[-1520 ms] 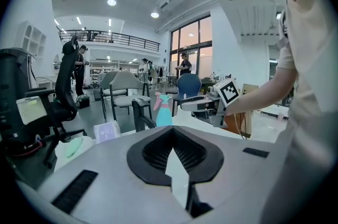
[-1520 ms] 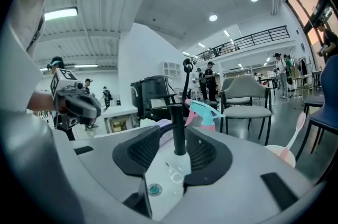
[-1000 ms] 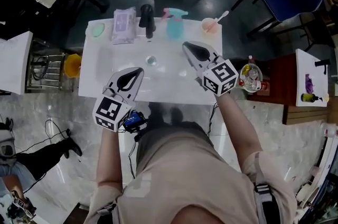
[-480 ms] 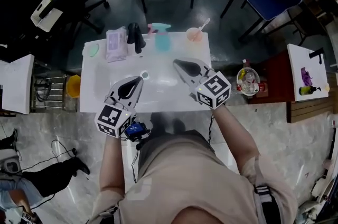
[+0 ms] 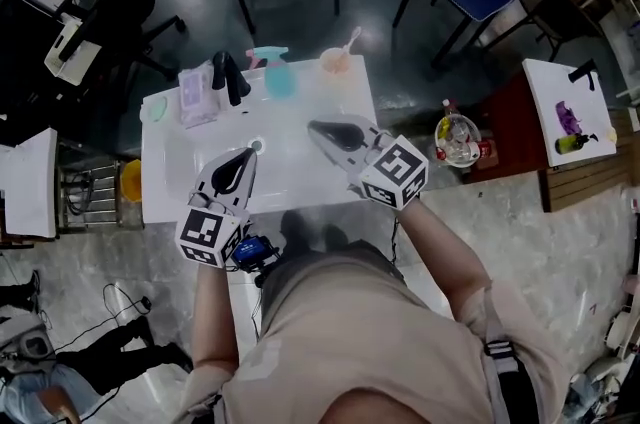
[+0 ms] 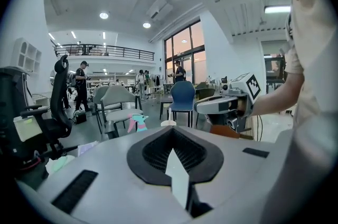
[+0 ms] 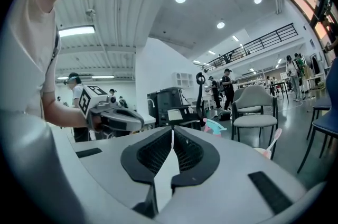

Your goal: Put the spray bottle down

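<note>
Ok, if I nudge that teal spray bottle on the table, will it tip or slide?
The spray bottle stands upright, pink trigger head on top, so a high push would probably tip it. Its body looks like smooth plastic: likely stiff, maybe slippery. Fill level can't be seen.

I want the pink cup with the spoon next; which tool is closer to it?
Right. The right tool is just short of the pink cup; the left tool is farther back and left.
</note>
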The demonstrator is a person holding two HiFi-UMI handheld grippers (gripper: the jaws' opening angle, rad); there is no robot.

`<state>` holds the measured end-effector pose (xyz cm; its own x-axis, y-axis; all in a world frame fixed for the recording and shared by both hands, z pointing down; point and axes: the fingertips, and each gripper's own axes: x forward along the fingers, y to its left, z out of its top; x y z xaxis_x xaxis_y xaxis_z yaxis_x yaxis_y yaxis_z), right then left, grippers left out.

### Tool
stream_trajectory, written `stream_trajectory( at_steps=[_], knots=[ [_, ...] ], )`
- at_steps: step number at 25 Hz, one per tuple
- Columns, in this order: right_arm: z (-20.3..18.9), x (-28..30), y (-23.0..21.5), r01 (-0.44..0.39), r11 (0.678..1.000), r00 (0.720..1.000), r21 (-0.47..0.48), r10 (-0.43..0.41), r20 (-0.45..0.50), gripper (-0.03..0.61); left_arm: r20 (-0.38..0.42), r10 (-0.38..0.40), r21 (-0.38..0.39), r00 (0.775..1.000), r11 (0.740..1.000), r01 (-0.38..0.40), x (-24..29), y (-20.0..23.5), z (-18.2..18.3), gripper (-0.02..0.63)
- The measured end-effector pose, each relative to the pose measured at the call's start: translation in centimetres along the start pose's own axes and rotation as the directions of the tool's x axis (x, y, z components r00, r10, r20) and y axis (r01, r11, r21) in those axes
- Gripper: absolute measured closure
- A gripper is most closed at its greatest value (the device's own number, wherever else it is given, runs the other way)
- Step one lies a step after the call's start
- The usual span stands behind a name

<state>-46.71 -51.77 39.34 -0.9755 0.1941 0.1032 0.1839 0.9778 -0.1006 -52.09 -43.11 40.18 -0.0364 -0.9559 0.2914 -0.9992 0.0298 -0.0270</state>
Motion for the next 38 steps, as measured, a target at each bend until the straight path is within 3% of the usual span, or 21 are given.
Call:
stream_trajectory(
  at_steps=[12,22,30,38],
  knots=[
    [0.2,-2.2,0.9,-0.074,0.997,0.997,0.015,0.073,0.028,0.549,-0.01,0.045,-0.049,0.999,0.998,-0.046,-0.5,-2.1,0.0,0.604],
    [0.7,-1.3,2.8,-0.163,0.986,0.985,0.028,0.161,0.055,0.549,-0.005,0.121,-0.098,0.993,0.988,-0.121,-3.5,-1.0,0.2,0.604],
    [0.4,-2.1,3.6,-0.163,0.986,0.986,0.039,0.161,0.05,0.549,-0.005,0.049,-0.137,0.999,0.989,-0.05,-3.9,-2.9,-0.8,0.604],
    [1.3,-1.0,5.9,-0.15,0.989,0.988,0.011,0.149,0.043,0.549,0.048,0.044,-0.155,0.998,0.987,-0.036,-6.3,-1.5,-0.4,0.604]
  ],
)
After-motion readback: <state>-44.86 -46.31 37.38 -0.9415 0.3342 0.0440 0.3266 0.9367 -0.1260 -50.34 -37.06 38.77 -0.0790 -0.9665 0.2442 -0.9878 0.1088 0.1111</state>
